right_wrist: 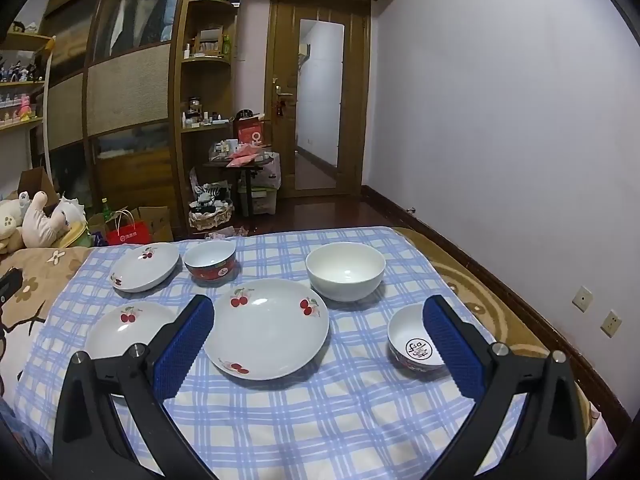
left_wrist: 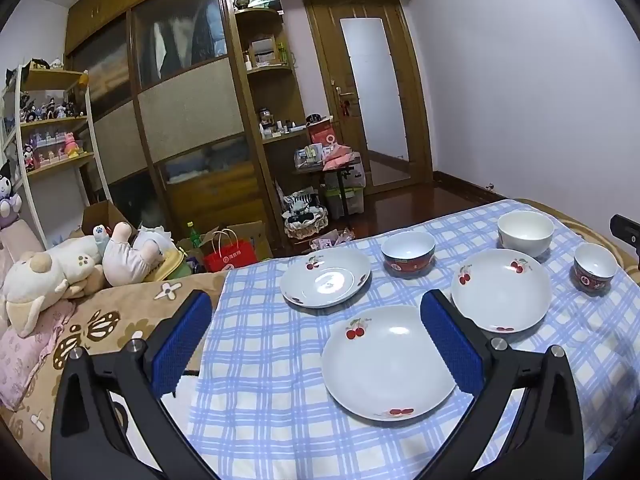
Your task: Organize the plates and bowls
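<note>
**A:** What surface is everything sitting on, and what is the room showing?

**B:** A blue-and-white checked cloth [right_wrist: 280, 420] is lying over a bed with a brown flowered blanket [left_wrist: 100, 320]. Beyond the cloth, a wooden wardrobe [left_wrist: 180, 120] is standing beside a wooden door [left_wrist: 372, 92]. Plush toys [left_wrist: 60, 268] are resting to the left of the cloth, with a red paper bag [left_wrist: 230, 258] on the floor near them.

**A:** Where are the dishes sitting?

**B:** Taking the large cherry plate [right_wrist: 266, 328] as the landmark: a white bowl [right_wrist: 346, 270] is sitting just behind it to the right, a red-rimmed bowl [right_wrist: 210, 260] behind it to the left, a small patterned bowl [right_wrist: 412, 344] to its right, a second cherry plate [right_wrist: 124, 324] to its left, and a third cherry plate [right_wrist: 144, 266] further back left.

**A:** Is any writing readable?

**B:** The small bowl is showing a dark character in a ring inside; I cannot read it. The bag's print is too small.

**A:** And the grippers?

**B:** The left gripper [left_wrist: 316, 344] is hovering wide, holding nothing. The right gripper [right_wrist: 318, 344] is likewise spread wide, holding nothing.
</note>
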`<state>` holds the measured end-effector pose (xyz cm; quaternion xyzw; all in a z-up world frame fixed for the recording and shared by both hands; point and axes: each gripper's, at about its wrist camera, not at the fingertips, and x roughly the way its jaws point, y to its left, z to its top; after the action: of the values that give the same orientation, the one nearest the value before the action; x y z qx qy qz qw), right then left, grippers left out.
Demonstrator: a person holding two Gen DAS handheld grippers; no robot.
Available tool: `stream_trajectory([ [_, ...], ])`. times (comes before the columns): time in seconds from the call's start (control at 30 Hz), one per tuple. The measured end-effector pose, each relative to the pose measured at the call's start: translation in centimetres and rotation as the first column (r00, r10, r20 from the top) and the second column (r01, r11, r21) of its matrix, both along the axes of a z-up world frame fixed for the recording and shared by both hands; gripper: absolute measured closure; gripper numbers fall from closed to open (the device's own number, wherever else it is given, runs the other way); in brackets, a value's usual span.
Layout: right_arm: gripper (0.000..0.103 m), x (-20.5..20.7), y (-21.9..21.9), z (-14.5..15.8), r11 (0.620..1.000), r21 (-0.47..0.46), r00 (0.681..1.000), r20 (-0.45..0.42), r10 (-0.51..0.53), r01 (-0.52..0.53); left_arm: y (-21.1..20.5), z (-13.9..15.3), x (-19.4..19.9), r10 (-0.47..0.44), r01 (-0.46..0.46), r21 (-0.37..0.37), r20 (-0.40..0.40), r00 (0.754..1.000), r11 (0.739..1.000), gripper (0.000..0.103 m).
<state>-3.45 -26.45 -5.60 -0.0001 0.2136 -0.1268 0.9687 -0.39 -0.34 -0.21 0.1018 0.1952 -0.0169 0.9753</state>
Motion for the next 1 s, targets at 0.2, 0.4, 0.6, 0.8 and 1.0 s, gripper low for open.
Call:
stream_trajectory([
  [0.2,0.0,0.23,-0.33,-0.43,1.0,-0.002,1.0,-0.001,-0.003,0.003,0.11,-0.03,-0.13,-0.002,0.002,0.004,-0.005,1.0,1.0,0.001],
  [0.4,0.0,0.04,-0.16,-0.17,1.0,-0.001,1.0,-0.001,-0.004,0.004,0.02,-0.22,-0.18,0.0,0.0,0.004,-0.003,1.0,1.0,0.001],
  [0.6,0.0,-0.01,-0.2,-0.15,1.0,0.001,1.0,-0.002,-0.006,0.006,0.3,-0.32,-0.64,0.002,-0.002,-0.001,-0.011,1.0,1.0,0.001],
  [0.8,0.0,0.04,-0.17,-0.14,1.0,0.0,1.0,-0.002,-0.006,0.006,0.55,-0.54,-0.13,-0.001,0.001,-0.001,-0.015,1.0,1.0,0.001],
  [1.0,0.0,0.04,-0.19,-0.15,1.0,0.001,1.0,-0.002,-0.006,0.006,0.82,-0.71,-0.04,-0.002,0.002,-0.001,-0.016,1.0,1.0,0.001],
])
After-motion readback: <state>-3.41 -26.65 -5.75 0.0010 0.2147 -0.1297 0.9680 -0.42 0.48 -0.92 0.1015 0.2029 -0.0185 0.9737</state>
